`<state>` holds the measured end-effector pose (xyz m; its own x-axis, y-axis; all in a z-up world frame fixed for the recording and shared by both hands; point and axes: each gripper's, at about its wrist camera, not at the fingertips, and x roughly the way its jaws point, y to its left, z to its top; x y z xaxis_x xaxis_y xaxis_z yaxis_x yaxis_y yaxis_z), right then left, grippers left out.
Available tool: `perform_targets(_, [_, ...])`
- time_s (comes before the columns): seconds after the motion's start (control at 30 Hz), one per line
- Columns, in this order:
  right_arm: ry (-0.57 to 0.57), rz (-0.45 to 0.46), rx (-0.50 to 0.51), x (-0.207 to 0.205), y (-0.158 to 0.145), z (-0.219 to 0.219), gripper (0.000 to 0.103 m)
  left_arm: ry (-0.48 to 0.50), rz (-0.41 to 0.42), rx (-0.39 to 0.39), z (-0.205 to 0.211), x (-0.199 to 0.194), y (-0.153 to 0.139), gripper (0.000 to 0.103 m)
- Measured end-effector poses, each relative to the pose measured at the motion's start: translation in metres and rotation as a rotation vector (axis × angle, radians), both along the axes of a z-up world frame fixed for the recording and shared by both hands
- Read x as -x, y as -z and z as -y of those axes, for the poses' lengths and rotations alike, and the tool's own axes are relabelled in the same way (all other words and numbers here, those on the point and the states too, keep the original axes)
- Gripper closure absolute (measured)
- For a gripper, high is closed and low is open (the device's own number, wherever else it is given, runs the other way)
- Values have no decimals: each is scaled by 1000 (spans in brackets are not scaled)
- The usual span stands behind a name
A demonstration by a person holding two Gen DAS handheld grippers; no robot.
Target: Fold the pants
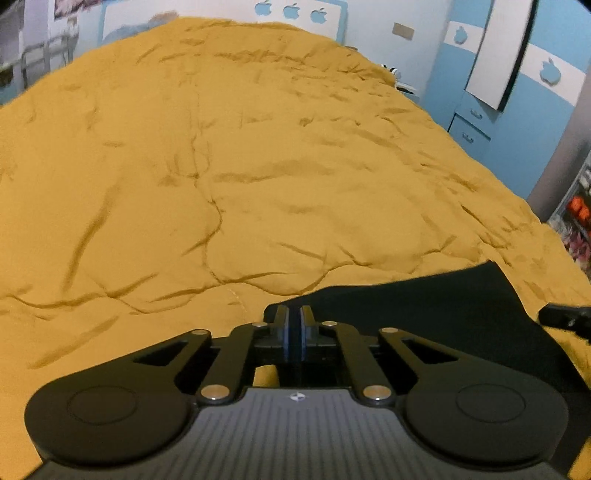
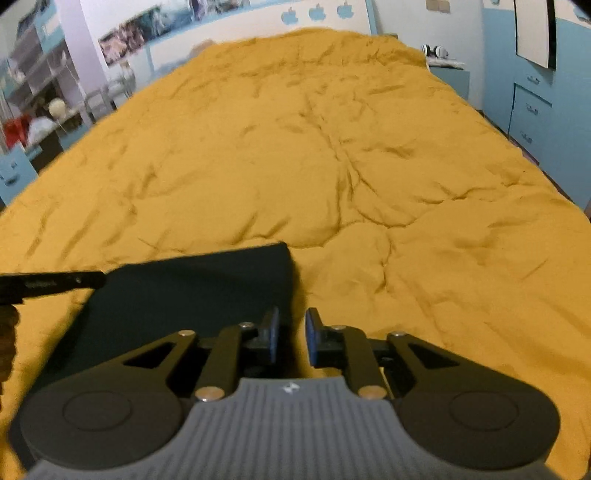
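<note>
A wide bed (image 2: 332, 155) fills both views, covered by a mustard-yellow quilt (image 1: 221, 166) that is creased all over with shallow folds and stitched seams. Round it stands a bedroom with pale walls above and blue panels below; blue apple shapes (image 1: 291, 10) run along the far wall, a strip of pictures (image 2: 147, 27) hangs to the left, and blue drawers (image 2: 532, 110) stand along the right side. A dark-framed white panel (image 1: 502, 51) hangs on the right wall, and cluttered shelving (image 2: 33, 66) sits in the left corner.

The pants (image 2: 184, 291) lie on the quilt at the near end of the bed. They are dark, almost black, folded into a flat, smooth block with a straight far edge and a squared corner; no waistband or leg detail can be made out.

The left gripper (image 1: 295, 314) sits at the left end of that block, its blue-padded fingers (image 1: 286, 332) pressed together, their tips right at the dark edge; whether cloth is pinched between them cannot be told. The right gripper (image 2: 291, 321) hovers at the block's right end, its fingers (image 2: 274, 332) spread apart with dark cloth and yellow quilt showing in the gap, gripping nothing.
</note>
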<state>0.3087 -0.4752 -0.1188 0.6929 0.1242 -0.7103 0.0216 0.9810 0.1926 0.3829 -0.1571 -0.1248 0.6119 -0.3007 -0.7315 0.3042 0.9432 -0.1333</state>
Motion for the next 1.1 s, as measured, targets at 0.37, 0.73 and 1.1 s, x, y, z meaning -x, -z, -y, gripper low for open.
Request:
perform_targets(0.37, [-155,64,140,73,-27,-64,69,90,4,32,3,99,-39,97])
perform_targets(0.73, [-143,11,190,119,7,-55,59,126,-95,-71,-1,147,-5,96])
perform_targets(1.1, [38,0,-209,94,-4,1,31,-56,-121,249,-48,101,-25,58])
